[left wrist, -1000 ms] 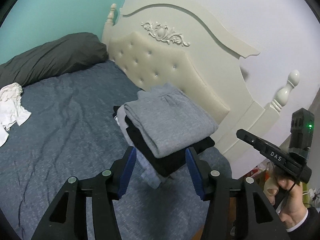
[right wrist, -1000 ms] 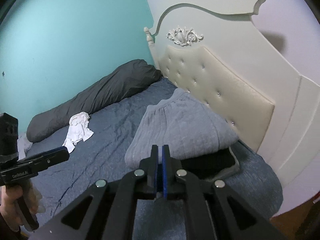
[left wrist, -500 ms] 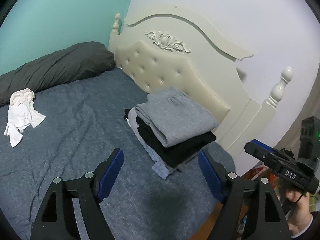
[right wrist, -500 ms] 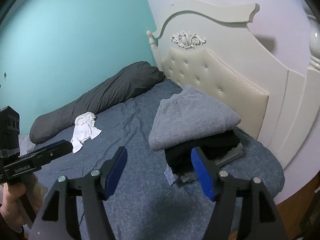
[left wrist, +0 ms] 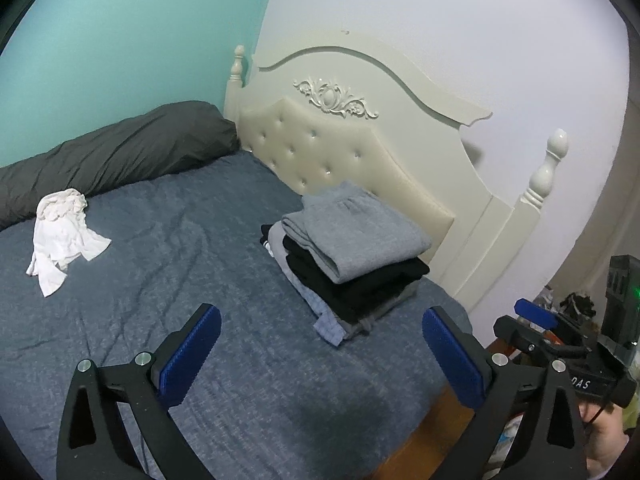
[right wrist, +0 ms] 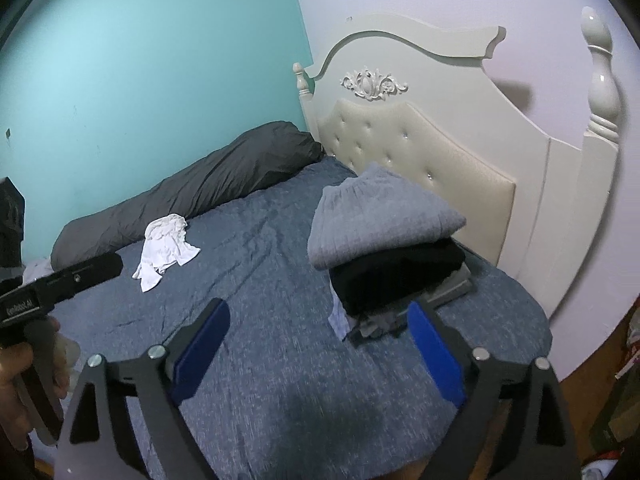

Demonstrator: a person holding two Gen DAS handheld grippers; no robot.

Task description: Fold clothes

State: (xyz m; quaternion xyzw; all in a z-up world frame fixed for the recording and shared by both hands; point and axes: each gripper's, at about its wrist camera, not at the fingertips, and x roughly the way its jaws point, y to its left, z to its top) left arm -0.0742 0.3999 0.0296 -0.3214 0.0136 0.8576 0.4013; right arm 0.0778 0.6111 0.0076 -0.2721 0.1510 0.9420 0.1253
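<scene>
Left wrist view: the left gripper [left wrist: 320, 354] hangs over the blue bed [left wrist: 168, 276] with its fingers spread wide and nothing between them. The stack [left wrist: 352, 252] of folded clothes lies ahead, near the headboard [left wrist: 360, 160], grey garment on top, black ones beneath, a light blue piece at the bottom. A crumpled white garment [left wrist: 60, 236] lies well apart to the left, beside the dark pillow [left wrist: 120, 152]. At the right edge this view alone shows the right gripper from outside, held in a hand [left wrist: 604, 436] beyond the bed's corner; only one blue pad shows, so its opening cannot be read from here.

Right wrist view: the right gripper [right wrist: 320, 356] is likewise spread and empty, near the stack [right wrist: 384, 232], which sits closer and larger here. The white garment [right wrist: 166, 244] lies to the left by the pillow [right wrist: 200, 192]. At the left edge the left gripper's body appears in a hand [right wrist: 16, 384], fingertips out of frame. The near bedpost [right wrist: 600, 60] shows fully only here.
</scene>
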